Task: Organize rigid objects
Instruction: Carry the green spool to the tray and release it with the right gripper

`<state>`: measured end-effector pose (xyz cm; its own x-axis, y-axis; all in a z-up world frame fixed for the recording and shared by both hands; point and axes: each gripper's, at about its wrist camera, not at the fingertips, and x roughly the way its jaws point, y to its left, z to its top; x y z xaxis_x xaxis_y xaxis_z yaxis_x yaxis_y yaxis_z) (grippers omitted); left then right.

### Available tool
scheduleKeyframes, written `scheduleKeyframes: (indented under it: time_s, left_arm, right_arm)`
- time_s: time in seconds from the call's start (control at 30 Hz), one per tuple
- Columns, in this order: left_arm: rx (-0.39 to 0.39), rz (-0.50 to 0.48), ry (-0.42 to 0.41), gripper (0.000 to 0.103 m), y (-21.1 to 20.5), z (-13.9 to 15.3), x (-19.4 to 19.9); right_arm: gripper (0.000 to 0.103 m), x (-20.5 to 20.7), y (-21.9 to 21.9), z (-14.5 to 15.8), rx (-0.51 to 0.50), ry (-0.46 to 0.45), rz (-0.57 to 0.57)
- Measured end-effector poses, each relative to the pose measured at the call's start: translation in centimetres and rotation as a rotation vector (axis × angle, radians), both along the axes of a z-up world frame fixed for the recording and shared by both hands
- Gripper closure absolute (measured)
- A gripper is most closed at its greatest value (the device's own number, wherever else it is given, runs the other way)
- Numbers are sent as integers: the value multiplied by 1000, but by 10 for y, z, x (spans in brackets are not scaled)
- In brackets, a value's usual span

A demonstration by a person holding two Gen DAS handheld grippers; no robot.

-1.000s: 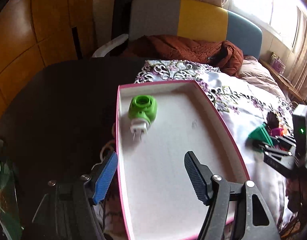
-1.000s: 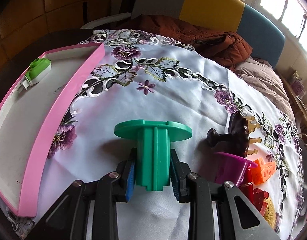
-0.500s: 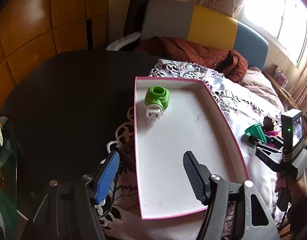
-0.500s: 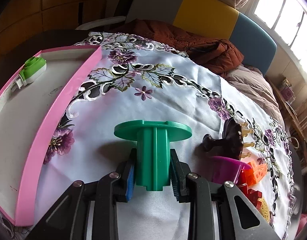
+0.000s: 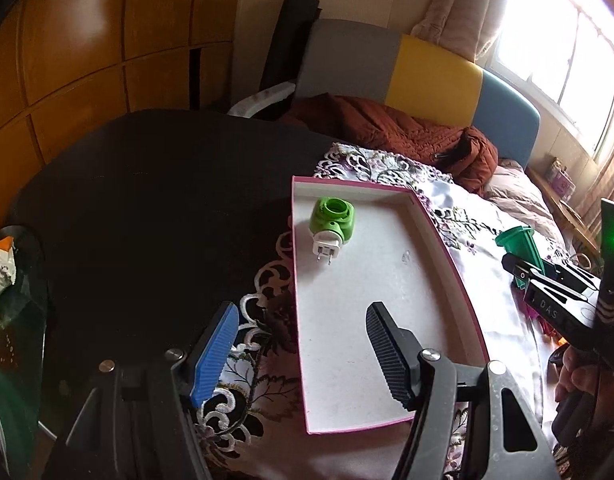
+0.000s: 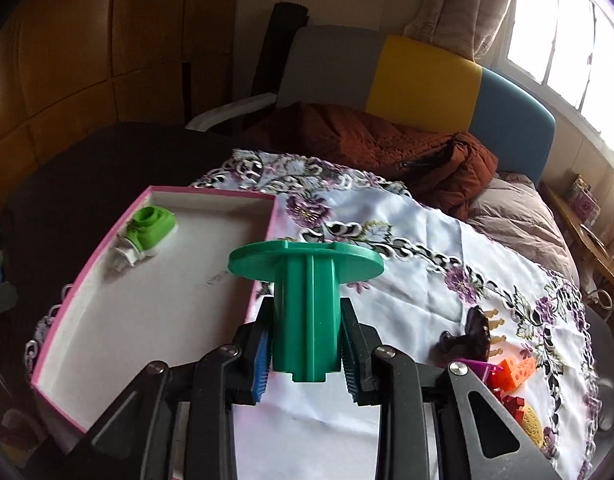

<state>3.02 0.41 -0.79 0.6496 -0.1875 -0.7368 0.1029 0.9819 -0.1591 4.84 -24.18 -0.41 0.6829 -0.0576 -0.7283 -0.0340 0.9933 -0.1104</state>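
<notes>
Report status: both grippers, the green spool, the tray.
Right gripper shut on green spool. Left gripper open, empty. Tray holds green plug-in only.

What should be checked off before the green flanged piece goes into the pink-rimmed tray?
1. Grip: right gripper shut on the green flanged piece, pads on both sides of its stem: ok.
2. Piece lifted off the embroidered tablecloth: ok.
3. Free floor in the pink-rimmed tray: ok, only the green plug-in device sits at its far end.
4. Left gripper open and empty, hanging over the tray's near part: not ok, may obstruct.
5. Tray steady: cannot tell.
</notes>
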Motion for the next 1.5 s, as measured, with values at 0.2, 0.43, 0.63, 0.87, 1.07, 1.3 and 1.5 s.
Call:
scheduleKeyframes:
  time_s: [0.2, 0.43, 0.63, 0.87, 1.07, 1.3, 1.5]
  left_arm:
    - [-11, 47, -14, 36, 21, 4, -3]
    - [-21, 109, -7, 36, 48, 3, -4]
    - [-38, 138, 6, 36, 61, -4, -1]
    - [-49, 144, 15, 36, 67, -8, 1]
    - [-55, 147, 24, 36, 69, -12, 4]
    - [6, 156, 13, 36, 63, -10, 6]
    - [102, 134, -32, 36, 47, 0, 3]
  right_arm:
    - [73, 0, 55, 12, 7, -39, 97]
    - [73, 0, 99, 20, 14, -58, 166]
    - [73, 5, 118, 19, 3, -52, 191]
    - [73, 15, 125, 11, -2, -32, 191]
    - [73, 22, 129, 1, -3, -3, 187]
    - [73, 52, 132, -47, 49, 168, 174]
    - [72, 69, 133, -75, 108, 235, 159]
